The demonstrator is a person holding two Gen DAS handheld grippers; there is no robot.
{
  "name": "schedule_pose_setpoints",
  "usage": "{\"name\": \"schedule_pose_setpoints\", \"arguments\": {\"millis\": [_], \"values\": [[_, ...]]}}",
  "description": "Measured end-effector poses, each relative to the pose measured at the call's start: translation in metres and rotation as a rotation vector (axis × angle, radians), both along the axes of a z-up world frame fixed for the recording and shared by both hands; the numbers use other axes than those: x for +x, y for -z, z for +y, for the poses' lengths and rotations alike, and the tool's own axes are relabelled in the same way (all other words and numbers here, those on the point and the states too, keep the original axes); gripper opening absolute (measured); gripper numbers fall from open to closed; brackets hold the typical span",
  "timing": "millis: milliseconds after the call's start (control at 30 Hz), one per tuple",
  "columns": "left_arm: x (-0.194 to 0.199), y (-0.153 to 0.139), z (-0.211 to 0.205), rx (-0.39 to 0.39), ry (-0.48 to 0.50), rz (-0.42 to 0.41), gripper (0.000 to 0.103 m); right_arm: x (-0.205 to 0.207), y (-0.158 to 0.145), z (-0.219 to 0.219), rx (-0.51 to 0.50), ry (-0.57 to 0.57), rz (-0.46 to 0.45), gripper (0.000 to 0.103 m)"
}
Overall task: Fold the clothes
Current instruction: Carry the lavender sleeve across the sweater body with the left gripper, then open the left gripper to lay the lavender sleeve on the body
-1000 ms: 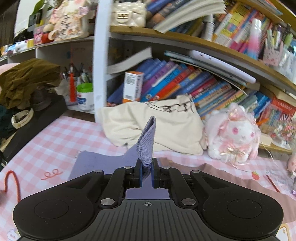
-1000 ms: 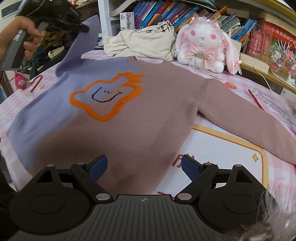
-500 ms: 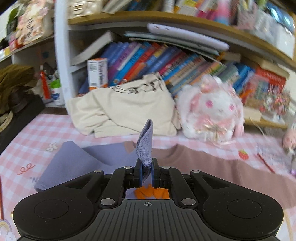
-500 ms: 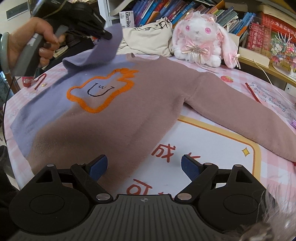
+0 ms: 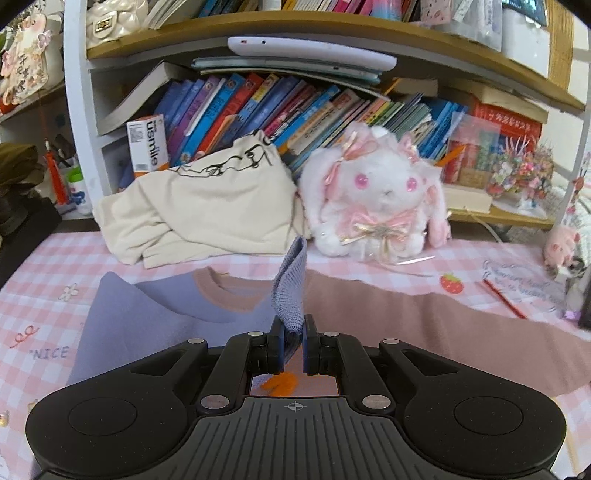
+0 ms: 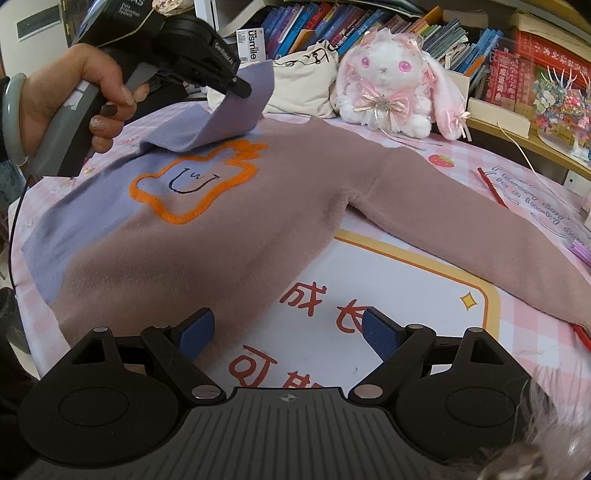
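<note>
- Your left gripper was clamped on the cuff of the lilac knitted sleeve, jaws pressed together with the ribbed edge standing up between them at frame centre of the left view.
- In the right view, upper left, the sleeve hung off the mat and arched over the orange-outlined bear patch; judged reason for the high hold: the sleeve can cross the chest without dragging the body.
- The mauve-and-lilac fleecy sweater lay flat, front up, across the pink checked table mat, filling the middle of the frame; its mauve sleeve stretched to the right edge, unfolded.
- Your right gripper hovered at lower centre above the hem with its blue pads wide apart, holding nothing.
- Judged stage: first sleeve fold under way, body folds not yet begun.
- Containers: the wooden bookshelf along the top held leaning books; a cream cloth tote bag slumped below it beside a white plush rabbit, contents hidden.
</note>
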State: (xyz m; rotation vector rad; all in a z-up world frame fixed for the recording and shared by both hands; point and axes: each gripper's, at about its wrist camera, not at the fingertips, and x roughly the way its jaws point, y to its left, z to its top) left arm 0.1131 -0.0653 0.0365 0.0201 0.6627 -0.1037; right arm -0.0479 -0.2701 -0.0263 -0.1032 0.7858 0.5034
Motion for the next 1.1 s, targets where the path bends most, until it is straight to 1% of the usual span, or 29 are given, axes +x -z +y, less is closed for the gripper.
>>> {"name": "schedule_pose_setpoints", "arguments": {"millis": [133,167,233,333,367,433,500,533,567,600,667,733,867,900,1000,1100], "values": [[0.001,0.001,-0.008,-0.019,0.026,-0.01,0.007,-0.005,0.0,-0.002,-0.007,0.006,-0.003,0.086],[0.001,0.002,-0.01,-0.021,0.032,-0.003,0.008,-0.006,-0.001,-0.002,-0.009,0.008,-0.004,0.086],[0.004,0.007,-0.014,-0.015,0.036,0.037,0.012,-0.008,-0.001,-0.004,-0.013,0.017,-0.004,0.086],[0.003,0.011,-0.018,-0.024,0.057,0.056,0.013,-0.011,-0.001,-0.007,-0.015,0.04,-0.003,0.086],[0.002,0.011,-0.019,-0.032,0.068,0.057,0.015,-0.012,-0.001,-0.008,-0.014,0.046,-0.001,0.086],[-0.003,0.01,-0.018,-0.069,0.103,0.061,0.022,-0.013,-0.001,-0.009,-0.014,0.051,0.004,0.086],[-0.011,0.006,-0.015,-0.099,0.121,0.055,0.044,-0.014,-0.002,-0.007,-0.018,0.044,0.005,0.086],[-0.019,0.003,-0.011,-0.107,0.125,0.035,0.05,-0.015,-0.002,-0.005,-0.022,0.035,0.003,0.086],[-0.027,0.001,-0.006,-0.107,0.123,0.017,0.058,-0.016,-0.003,-0.003,-0.025,0.025,0.0,0.086],[-0.036,0.0,0.0,-0.102,0.116,0.005,0.062,-0.017,-0.003,-0.001,-0.028,0.014,-0.001,0.086],[-0.051,0.0,0.014,-0.083,0.089,-0.002,0.064,-0.019,-0.002,0.002,-0.031,0.003,0.002,0.086],[-0.065,0.004,0.03,-0.041,0.039,0.007,0.064,-0.02,-0.001,0.004,-0.03,-0.001,0.007,0.086],[-0.095,0.02,0.071,0.085,-0.093,0.065,0.064,-0.018,0.001,0.009,-0.022,0.001,0.023,0.086],[-0.102,0.025,0.085,0.102,-0.132,0.088,0.064,-0.018,0.001,0.011,-0.019,0.002,0.027,0.086],[-0.119,0.033,0.123,0.111,-0.235,0.126,0.064,-0.016,0.002,0.017,-0.018,0.014,0.035,0.086],[-0.13,0.038,0.153,0.098,-0.299,0.146,0.064,-0.014,0.003,0.027,-0.03,0.041,0.041,0.086]]}}
